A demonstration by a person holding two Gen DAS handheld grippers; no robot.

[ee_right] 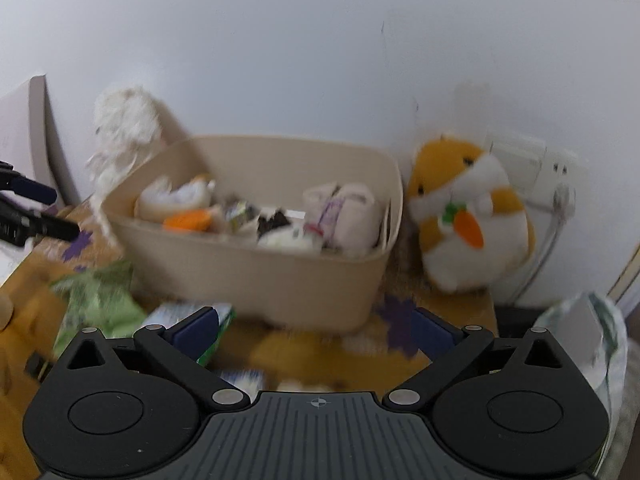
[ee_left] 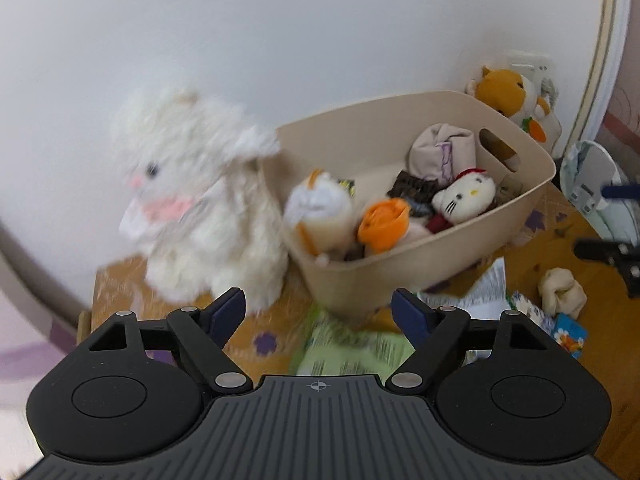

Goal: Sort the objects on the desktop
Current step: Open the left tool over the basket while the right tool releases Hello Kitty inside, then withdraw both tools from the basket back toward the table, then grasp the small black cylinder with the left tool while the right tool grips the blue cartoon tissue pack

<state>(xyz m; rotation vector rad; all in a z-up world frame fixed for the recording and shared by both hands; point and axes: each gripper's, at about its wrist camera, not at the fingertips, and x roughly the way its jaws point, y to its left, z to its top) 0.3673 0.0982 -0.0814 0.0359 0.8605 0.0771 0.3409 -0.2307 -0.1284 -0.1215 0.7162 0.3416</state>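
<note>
Nearest the lens in each view: one two-finger gripper, two in all. Left gripper (ee_left: 318, 312): jaws spread wide, nothing between them, poised above a green printed packet (ee_left: 352, 350) on the table. Right gripper (ee_right: 316, 334): jaws likewise spread and holding nothing, aimed at the near wall of the bin.

Item: beige plastic bin (ee_left: 436, 252), one, standing on the orange cloth-covered table (ee_left: 556, 248) close to the white wall (ee_left: 280, 32). Contents, as far as countable: one white cat plush with red bow (ee_left: 466, 198), one orange folded piece (ee_left: 384, 222), one white-and-orange plush (ee_left: 320, 210), one pale cloth bundle (ee_left: 442, 150), one dark wrapper (ee_left: 412, 188). Further pieces underneath are too hidden to name.

Item: large fluffy white plush (ee_left: 200, 200), one, upright, touching the bin's left side; blurred.

Item: orange-and-white hamster plush with carrot (ee_right: 468, 216), one, upright just beside the bin's right end, against the wall.

Loose on the table: one small cream plush (ee_left: 562, 290), one blue floral packet (ee_left: 570, 334), one white paper (ee_left: 490, 284), all right of the left gripper.

Room: a strip of bare cloth runs along the bin's front; the table's left edge lies near the white plush.
</note>
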